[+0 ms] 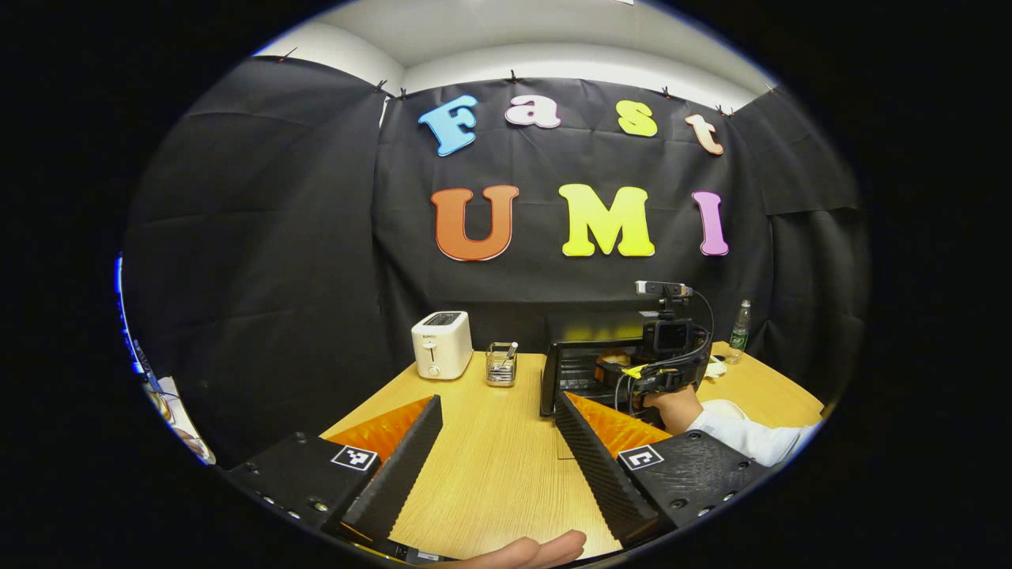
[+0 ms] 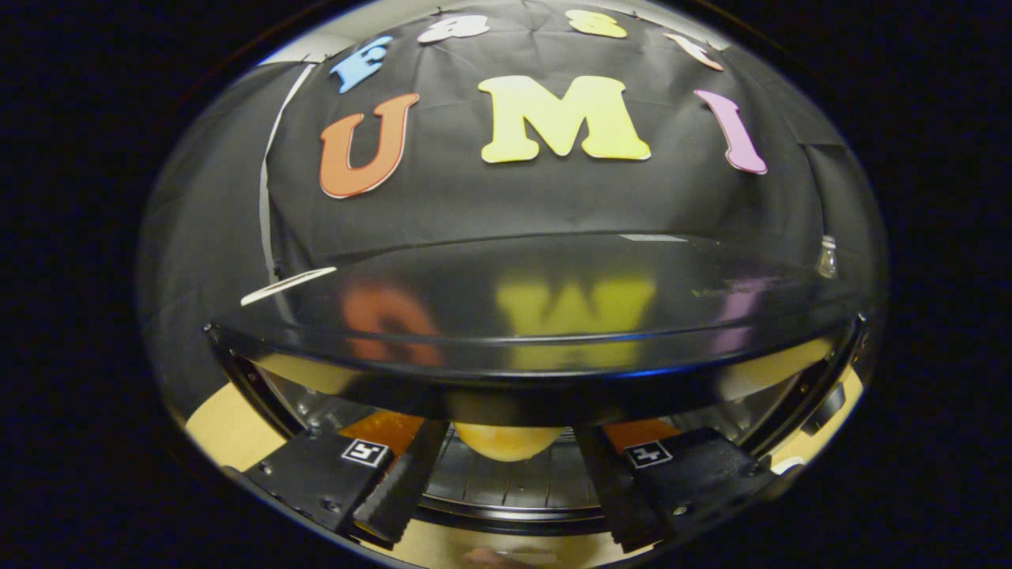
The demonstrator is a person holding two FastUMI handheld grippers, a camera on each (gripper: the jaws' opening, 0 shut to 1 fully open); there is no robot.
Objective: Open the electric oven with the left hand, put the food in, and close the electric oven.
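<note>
The black electric oven (image 1: 581, 336) stands at the back of the wooden table (image 1: 490, 458) with its front open. My left gripper (image 1: 498, 466) hovers open over the table in front of it, holding nothing. A hand in a white sleeve (image 1: 751, 436) holds my right gripper (image 1: 623, 370), which reaches into the oven mouth. In the right gripper view the glossy oven top (image 2: 538, 308) looms above. A yellowish bun (image 2: 506, 441) lies on the wire rack (image 2: 506, 484) inside. The right gripper (image 2: 510, 458) stands open, fingers either side of the bun with gaps.
A white toaster (image 1: 441, 344) and a small wire holder with utensils (image 1: 501, 363) stand left of the oven. A plastic bottle (image 1: 740, 325) is at the back right. A thumb (image 1: 526, 549) shows at the bottom edge. Bare tabletop lies between the left gripper and the toaster.
</note>
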